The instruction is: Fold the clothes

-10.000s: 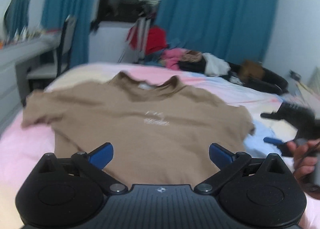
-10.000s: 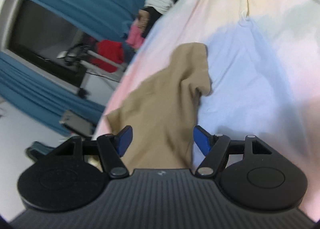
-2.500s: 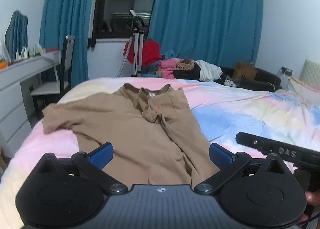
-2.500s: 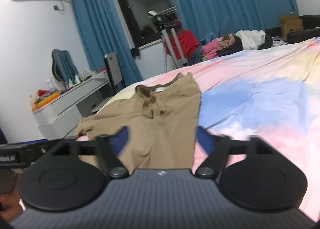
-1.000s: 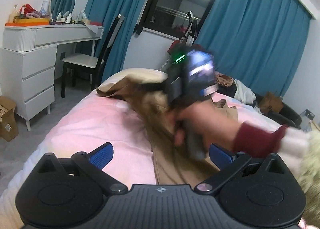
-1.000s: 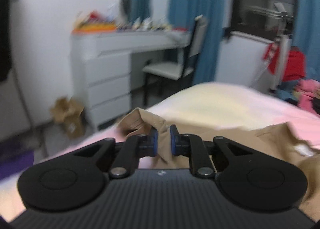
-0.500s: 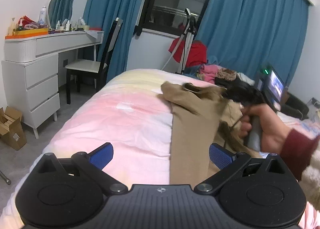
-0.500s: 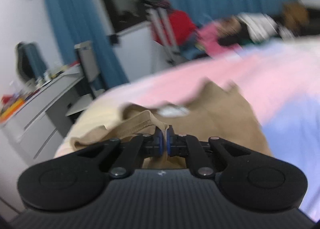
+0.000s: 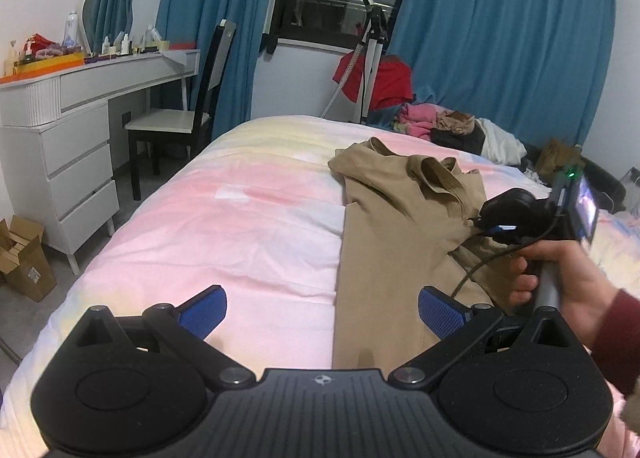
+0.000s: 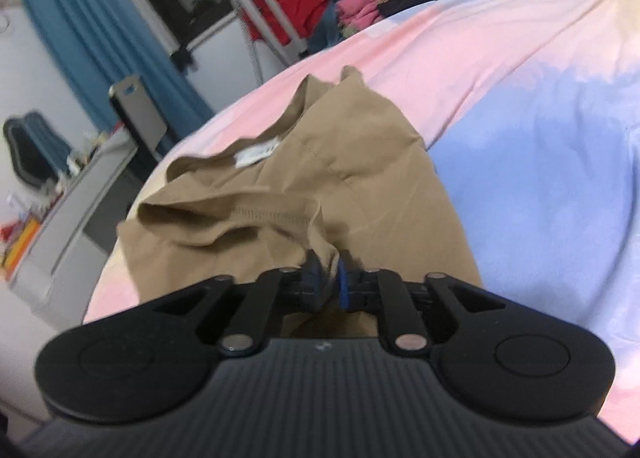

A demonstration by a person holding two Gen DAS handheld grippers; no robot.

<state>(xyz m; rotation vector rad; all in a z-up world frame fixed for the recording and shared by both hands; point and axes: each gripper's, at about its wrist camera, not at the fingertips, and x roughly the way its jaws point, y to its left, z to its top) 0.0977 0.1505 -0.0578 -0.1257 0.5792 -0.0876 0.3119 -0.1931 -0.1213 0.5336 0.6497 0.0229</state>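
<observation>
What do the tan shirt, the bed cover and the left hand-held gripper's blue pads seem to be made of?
Tan shirt: soft matte knit, probably cotton; it creases limply and shows a stitched hem.
Bed cover: smooth woven fabric, pastel-dyed, faintly wrinkled.
Blue pads of the left hand-held gripper: likely rubber or textured plastic, with a fine grid pattern.

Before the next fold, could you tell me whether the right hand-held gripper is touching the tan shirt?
Touching: the right wrist view shows tan shirt fabric bunched between the right hand-held gripper pads.
</observation>
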